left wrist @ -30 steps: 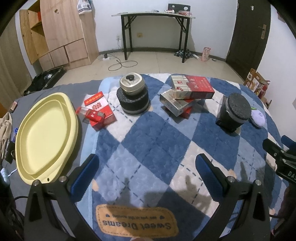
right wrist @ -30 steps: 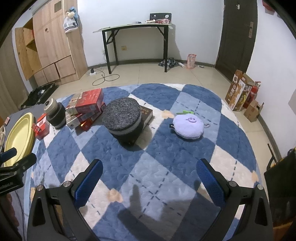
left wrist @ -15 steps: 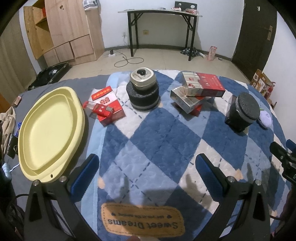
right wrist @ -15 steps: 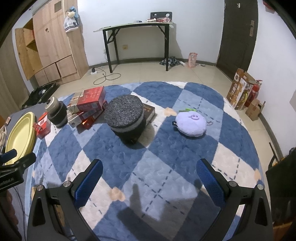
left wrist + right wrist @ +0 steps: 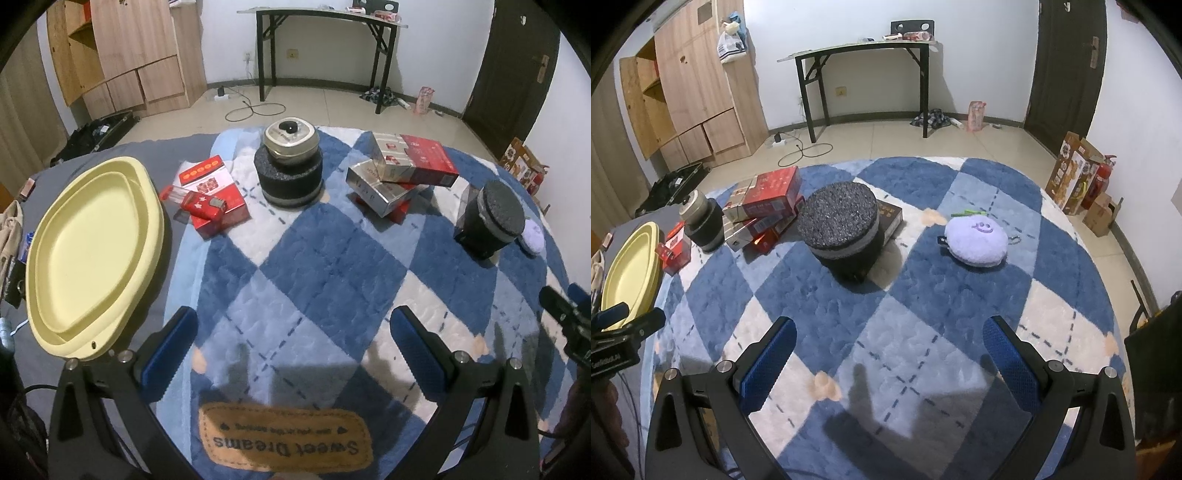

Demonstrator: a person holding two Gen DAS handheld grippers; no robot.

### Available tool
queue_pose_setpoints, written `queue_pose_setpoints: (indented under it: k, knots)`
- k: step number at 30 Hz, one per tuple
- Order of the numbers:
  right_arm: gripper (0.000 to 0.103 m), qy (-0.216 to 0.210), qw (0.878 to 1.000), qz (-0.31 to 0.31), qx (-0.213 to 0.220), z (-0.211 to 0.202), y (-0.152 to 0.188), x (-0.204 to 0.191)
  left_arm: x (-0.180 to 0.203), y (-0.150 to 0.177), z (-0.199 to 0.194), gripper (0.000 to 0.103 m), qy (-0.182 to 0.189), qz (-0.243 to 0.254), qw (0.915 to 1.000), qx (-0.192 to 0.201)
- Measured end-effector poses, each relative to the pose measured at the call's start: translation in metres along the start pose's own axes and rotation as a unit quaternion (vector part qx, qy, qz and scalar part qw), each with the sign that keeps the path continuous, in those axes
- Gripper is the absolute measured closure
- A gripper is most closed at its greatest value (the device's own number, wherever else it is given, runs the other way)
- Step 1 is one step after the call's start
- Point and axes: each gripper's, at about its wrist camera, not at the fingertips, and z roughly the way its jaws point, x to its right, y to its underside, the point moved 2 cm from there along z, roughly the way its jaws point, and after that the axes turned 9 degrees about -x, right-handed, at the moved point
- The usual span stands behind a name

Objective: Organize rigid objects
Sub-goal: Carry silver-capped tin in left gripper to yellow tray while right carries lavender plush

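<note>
Blue-and-white checked blanket (image 5: 332, 266) covers the work surface; everything sits on it or at its edge.

Yellow oval tray (image 5: 55, 258) lies at the far left, half off the blanket. Nothing in it. I take it to be the collecting spot, so the sorting looks not yet begun.

Stack of red and silver boxes (image 5: 402, 173), loosely piled and skewed, near the middle-back. A dark flat box (image 5: 890, 218) lies behind the right-hand cylinder, touching it.

Two dark foam cylinders: one (image 5: 290, 181) with a round cream tin (image 5: 291, 138) on top, the other (image 5: 842, 229) bare, further right.

Small red boxes (image 5: 214, 192), one lying across another, just beside the tray.

Purple plush (image 5: 977, 240) is soft; I judge it outside the task.

Left gripper (image 5: 293, 350): jaws spread wide, nothing between them, hovering over bare blanket well short of the objects.
Right gripper (image 5: 886, 354): same, wide apart and empty.

Remaining: every rigid item. Small red boxes are nearest the tray, likely first for the left.
</note>
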Motion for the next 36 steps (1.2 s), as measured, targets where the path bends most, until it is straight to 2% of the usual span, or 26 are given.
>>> queue_pose_setpoints:
  k: [5, 9, 11, 15, 17, 18, 20, 22, 23, 28, 33, 34, 36]
  knots:
    - [0.0, -0.004, 1.0, 0.015, -0.001, 0.004, 0.003, 0.01, -0.007, -0.019, -0.004, 0.0, 0.004, 0.008, 0.9995, 0.029]
    - [0.0, -0.002, 0.999, 0.036, -0.002, 0.012, 0.002, 0.027, -0.022, -0.052, -0.005, 0.0, 0.036, 0.003, 0.9986, 0.038]
    - [0.0, -0.001, 0.999, 0.053, -0.009, 0.019, -0.002, 0.04, -0.027, -0.063, -0.005, 0.0, 0.028, 0.001, 0.9986, 0.045]
    - [0.0, 0.001, 0.998, 0.07, -0.005, 0.027, -0.016, 0.061, -0.04, -0.081, 0.005, 0.0, 0.005, -0.011, 0.9993, 0.035]
    - [0.0, 0.008, 0.997, 0.071, -0.005, 0.036, -0.026, 0.068, -0.041, -0.089, 0.012, 0.001, 0.018, 0.001, 0.9994, 0.03]
    - [0.0, 0.014, 0.997, 0.069, -0.01, 0.044, -0.03, 0.073, -0.04, -0.093, 0.014, 0.002, 0.028, 0.012, 0.999, 0.032]
    - [0.0, 0.023, 0.998, 0.063, -0.017, 0.058, -0.036, 0.078, -0.039, -0.1, 0.019, 0.018, 0.033, 0.027, 0.9987, 0.029]
    - [0.0, 0.025, 0.998, 0.06, -0.017, 0.07, -0.043, 0.083, -0.039, -0.111, 0.03, 0.029, 0.047, 0.034, 0.9982, 0.011]
    - [0.0, 0.026, 0.998, 0.06, -0.018, 0.074, -0.046, 0.085, -0.038, -0.114, 0.032, 0.031, 0.052, 0.034, 0.998, 0.008]
    - [0.0, 0.016, 0.998, 0.062, -0.018, 0.101, -0.06, 0.091, -0.031, -0.128, 0.05, 0.031, 0.055, 0.049, 0.9973, -0.005]
    - [0.0, 0.023, 0.999, 0.044, -0.02, 0.119, -0.067, 0.089, -0.024, -0.137, 0.058, 0.031, 0.064, 0.064, 0.9959, -0.007]
    - [0.001, 0.025, 0.999, 0.041, -0.017, 0.122, -0.069, 0.089, -0.024, -0.138, 0.058, 0.031, 0.062, 0.065, 0.9959, -0.005]
    - [0.012, 0.024, 0.999, 0.04, -0.01, 0.124, -0.071, 0.089, -0.024, -0.14, 0.061, 0.031, 0.071, 0.067, 0.9953, -0.006]
